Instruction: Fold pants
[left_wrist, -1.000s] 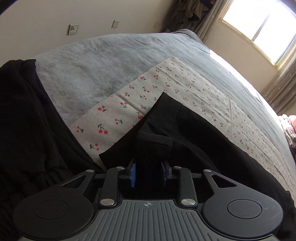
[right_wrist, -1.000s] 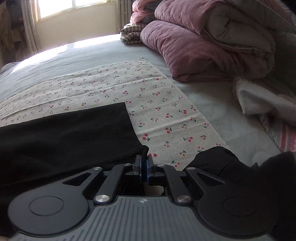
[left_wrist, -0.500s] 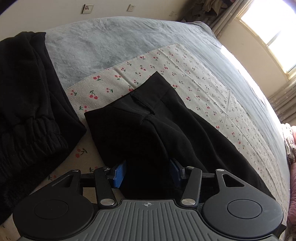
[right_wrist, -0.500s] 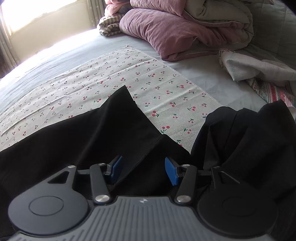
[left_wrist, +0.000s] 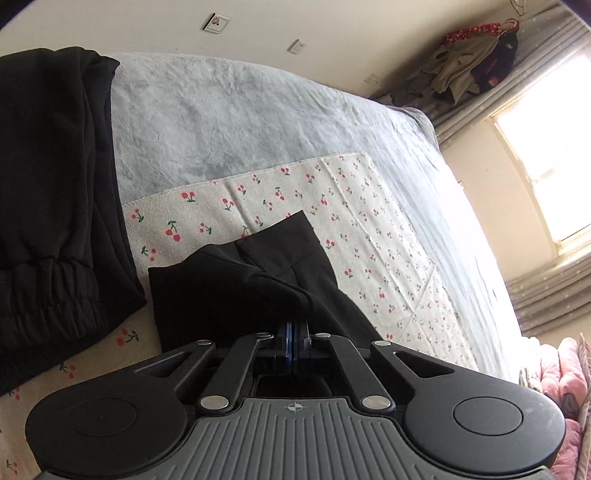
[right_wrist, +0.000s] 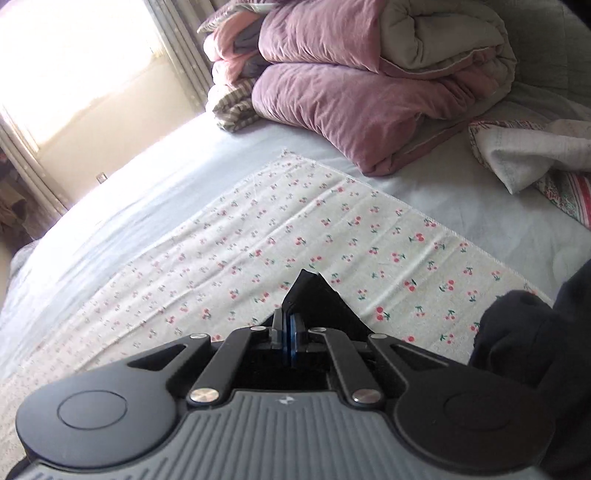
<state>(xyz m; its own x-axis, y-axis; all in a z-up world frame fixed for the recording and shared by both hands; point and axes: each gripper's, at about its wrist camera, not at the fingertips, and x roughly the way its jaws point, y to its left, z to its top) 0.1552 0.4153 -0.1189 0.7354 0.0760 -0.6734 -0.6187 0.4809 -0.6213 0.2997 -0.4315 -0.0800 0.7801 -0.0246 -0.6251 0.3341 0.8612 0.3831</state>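
Black pants (left_wrist: 240, 288) lie on a cherry-print cloth (left_wrist: 332, 206) spread over the bed. In the left wrist view my left gripper (left_wrist: 293, 341) is shut on a raised fold of the pants near their waist end, the fabric tenting up to the blue pads. In the right wrist view my right gripper (right_wrist: 290, 338) is shut on another edge of the black pants (right_wrist: 314, 299), lifted off the cherry-print cloth (right_wrist: 295, 236) so that a peak of fabric stands above the fingertips.
A second black garment with an elastic cuff (left_wrist: 48, 206) lies at the left; more dark clothing (right_wrist: 535, 350) sits at the right. Folded pink quilts (right_wrist: 369, 81) and a white cloth (right_wrist: 528, 147) are piled at the bed's far side. Windows glare brightly.
Both grippers stood open over the pants half a second ago; now each has shut on black fabric and risen, pulling the fabric up off the cloth. Both views have rolled.
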